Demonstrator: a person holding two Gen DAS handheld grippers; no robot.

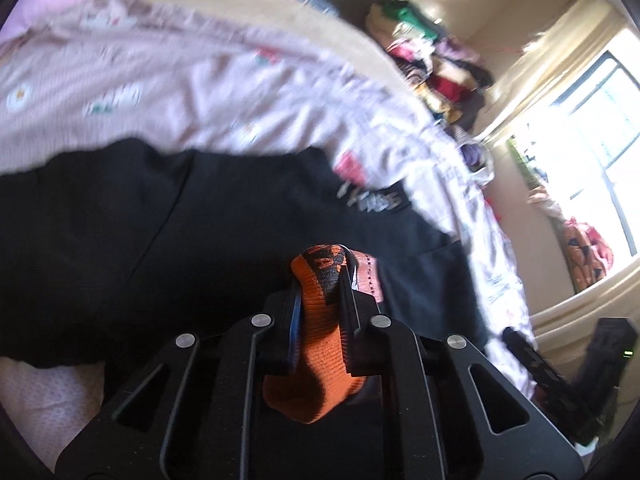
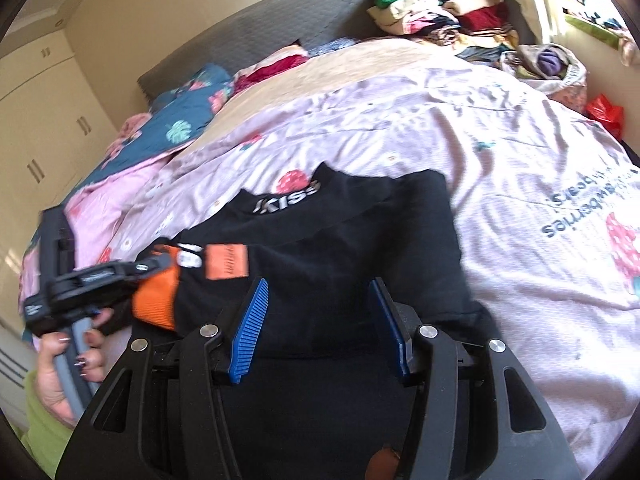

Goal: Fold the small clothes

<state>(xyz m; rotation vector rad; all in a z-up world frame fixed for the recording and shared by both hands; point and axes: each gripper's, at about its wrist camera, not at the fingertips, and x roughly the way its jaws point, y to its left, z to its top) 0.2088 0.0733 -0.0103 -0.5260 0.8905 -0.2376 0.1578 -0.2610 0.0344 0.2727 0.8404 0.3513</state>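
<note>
Lying flat on the pink bedspread (image 2: 500, 152), the black garment (image 2: 340, 248) has its "KISS" neckline at the far end and its near part under both tools. The left hand-held gripper (image 1: 320, 276) is clamped tight on an orange ribbed cuff (image 1: 320, 340) with black striping, the knit bunched between its jaws. From the right wrist view that same cuff sits at the garment's left edge, beside an orange patch (image 2: 226, 266). The right hand-held gripper (image 2: 320, 312) hangs wide open above the near middle of the garment, blue pads (image 2: 250, 332) apart and holding nothing.

It looks a light, limp knit: no stiffness, prone to sag, drag and wrinkle against the bedspread rather than slide cleanly. The cuff is thicker, so it gives a surer bite than the thin body cloth. For the free gripper, I'd judge the right edge or hem the sensible place to pinch, taking both layers well in from the edge.
</note>
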